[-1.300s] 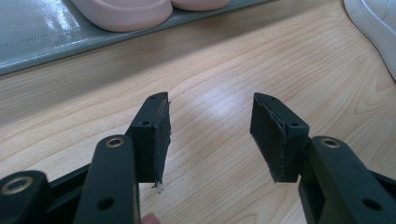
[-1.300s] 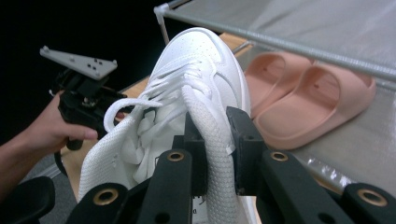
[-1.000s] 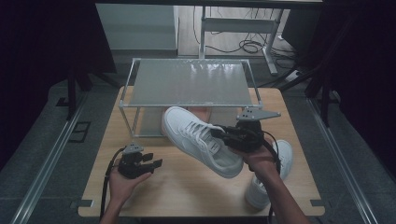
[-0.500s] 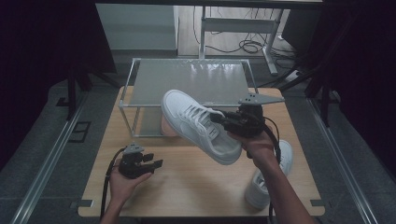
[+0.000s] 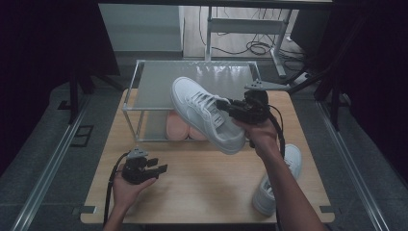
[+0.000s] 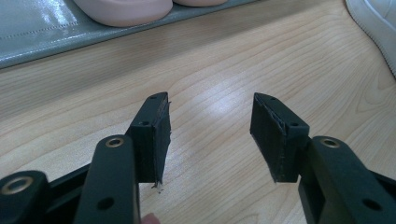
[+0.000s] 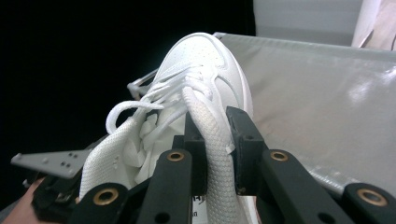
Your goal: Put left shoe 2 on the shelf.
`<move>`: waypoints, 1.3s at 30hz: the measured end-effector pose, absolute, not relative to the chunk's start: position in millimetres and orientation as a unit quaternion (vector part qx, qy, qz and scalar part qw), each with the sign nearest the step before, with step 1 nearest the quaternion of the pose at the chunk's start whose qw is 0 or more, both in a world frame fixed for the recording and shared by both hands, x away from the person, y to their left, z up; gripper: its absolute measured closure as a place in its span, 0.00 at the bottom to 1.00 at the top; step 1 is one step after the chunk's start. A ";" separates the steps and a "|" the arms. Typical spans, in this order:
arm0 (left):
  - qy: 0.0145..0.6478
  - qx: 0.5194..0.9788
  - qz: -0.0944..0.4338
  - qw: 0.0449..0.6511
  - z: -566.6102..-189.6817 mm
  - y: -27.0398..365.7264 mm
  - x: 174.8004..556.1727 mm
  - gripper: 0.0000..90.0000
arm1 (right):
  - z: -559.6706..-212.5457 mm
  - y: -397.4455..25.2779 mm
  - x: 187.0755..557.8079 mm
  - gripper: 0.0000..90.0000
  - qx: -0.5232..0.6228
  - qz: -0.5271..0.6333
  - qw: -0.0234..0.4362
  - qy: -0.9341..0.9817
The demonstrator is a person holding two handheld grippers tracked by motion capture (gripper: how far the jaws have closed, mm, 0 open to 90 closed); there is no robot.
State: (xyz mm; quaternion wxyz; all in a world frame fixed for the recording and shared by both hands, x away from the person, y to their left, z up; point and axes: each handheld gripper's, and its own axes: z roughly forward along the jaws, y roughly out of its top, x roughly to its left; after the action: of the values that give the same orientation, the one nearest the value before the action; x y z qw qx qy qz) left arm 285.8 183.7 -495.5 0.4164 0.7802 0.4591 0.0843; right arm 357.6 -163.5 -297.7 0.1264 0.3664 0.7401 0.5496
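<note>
High view: right gripper [image 5: 222,104] in the middle of the frame, clamped on the collar of a white sneaker [image 5: 204,113]. Sneaker up in the air, tilted, toe toward the upper left, over the front edge of a metal shoe rack [image 5: 135,79]. Pink slippers [image 5: 179,129] on the low shelf of the rack, under the sneaker. Second white sneaker [image 5: 276,180] flat on the wooden desk [image 5: 207,185] at the lower right, partly behind the forearm. Left gripper [image 5: 159,167] low at the lower left, just above the desk, jaws apart, holding nothing.

Left gripper view: two black jaws wide apart, bare desk wood [image 6: 210,79] between them. Pink slipper [image 6: 123,6] at the top edge.

Right gripper view: jaws pinched tight on the white sneaker's [image 7: 201,74] padded edge, laces just ahead, grey rack top [image 7: 322,93] on the right.
</note>
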 end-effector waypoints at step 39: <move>0.457 0.782 0.081 0.417 -499.2 182.9 287.9 0.54 | -279.2 -112.8 457.9 0.89 0.459 0.531 0.145 0.697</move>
State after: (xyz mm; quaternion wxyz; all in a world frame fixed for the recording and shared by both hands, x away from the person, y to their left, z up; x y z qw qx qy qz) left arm 287.9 182.9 -499.2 0.4168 0.7816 0.4570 0.0806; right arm 457.9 -112.8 -279.2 0.1451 0.4592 0.6972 0.5311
